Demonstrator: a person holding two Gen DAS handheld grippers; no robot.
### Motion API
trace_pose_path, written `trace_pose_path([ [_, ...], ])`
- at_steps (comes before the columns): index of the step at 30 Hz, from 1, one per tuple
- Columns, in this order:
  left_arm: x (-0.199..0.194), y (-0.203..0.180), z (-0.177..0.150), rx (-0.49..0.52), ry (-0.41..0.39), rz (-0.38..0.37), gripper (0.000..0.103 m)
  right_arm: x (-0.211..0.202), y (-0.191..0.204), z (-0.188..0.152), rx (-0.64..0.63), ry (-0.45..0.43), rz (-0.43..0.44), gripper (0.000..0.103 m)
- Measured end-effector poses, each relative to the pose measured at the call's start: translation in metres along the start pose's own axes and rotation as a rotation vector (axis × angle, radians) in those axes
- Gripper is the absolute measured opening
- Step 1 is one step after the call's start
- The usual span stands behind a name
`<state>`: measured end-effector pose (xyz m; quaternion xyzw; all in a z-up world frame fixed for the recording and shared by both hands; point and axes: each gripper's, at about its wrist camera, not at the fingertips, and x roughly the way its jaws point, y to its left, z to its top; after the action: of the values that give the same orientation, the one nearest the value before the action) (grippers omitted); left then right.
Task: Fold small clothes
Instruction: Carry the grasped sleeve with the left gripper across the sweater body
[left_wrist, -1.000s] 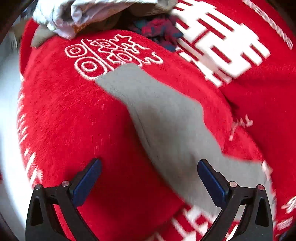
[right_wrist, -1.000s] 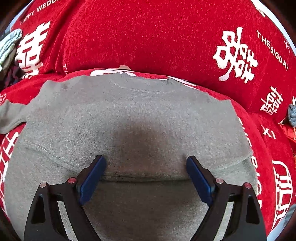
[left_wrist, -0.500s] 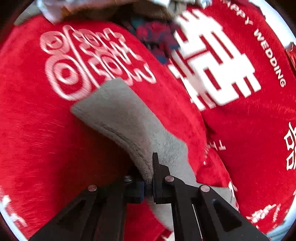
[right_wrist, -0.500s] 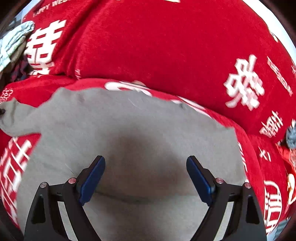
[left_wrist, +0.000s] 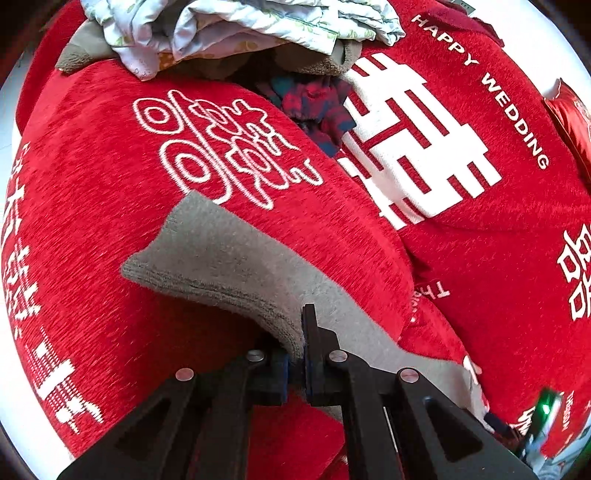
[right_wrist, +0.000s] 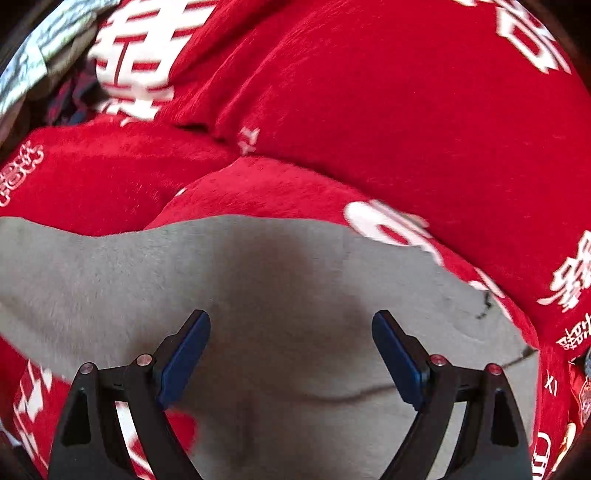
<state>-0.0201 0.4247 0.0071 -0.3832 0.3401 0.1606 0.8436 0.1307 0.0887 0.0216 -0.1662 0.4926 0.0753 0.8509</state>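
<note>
A small grey long-sleeved top (right_wrist: 295, 295) lies spread on a red sofa cover. In the left wrist view its grey sleeve (left_wrist: 229, 258) is lifted off the cover, cuff pointing away. My left gripper (left_wrist: 295, 354) is shut on the sleeve's edge, the fabric pinched between the blue pads. My right gripper (right_wrist: 291, 354) is open and empty, held just above the body of the top, with its blue fingers (right_wrist: 184, 354) apart over the grey cloth.
The red cover (left_wrist: 461, 258) with white wedding lettering drapes the seat and backrest. A heap of other clothes (left_wrist: 229, 26), pale printed and dark patterned, lies at the far left end. A red packet (left_wrist: 572, 122) sits at the right edge.
My left gripper closed on the sleeve and has lifted it off the cover. My right gripper stayed open and moved forward over the top; the view has shifted.
</note>
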Motion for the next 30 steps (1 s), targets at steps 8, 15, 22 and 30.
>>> trace_pose_path([
  [8, 0.001, -0.005, -0.001, 0.022, 0.023, 0.033, 0.007, -0.003, 0.028, -0.001, 0.022, 0.025, 0.221, 0.09],
  [15, -0.001, -0.047, -0.013, 0.119, 0.036, 0.082, 0.007, -0.033, -0.036, -0.03, 0.123, -0.021, 0.152, 0.09],
  [22, 0.004, -0.088, -0.029, 0.19, 0.052, 0.131, 0.007, -0.052, -0.083, -0.069, 0.159, -0.024, 0.139, 0.09],
  [30, 0.005, -0.138, -0.059, 0.327, 0.047, 0.196, 0.007, -0.052, -0.096, -0.09, 0.159, -0.005, 0.12, 0.09],
])
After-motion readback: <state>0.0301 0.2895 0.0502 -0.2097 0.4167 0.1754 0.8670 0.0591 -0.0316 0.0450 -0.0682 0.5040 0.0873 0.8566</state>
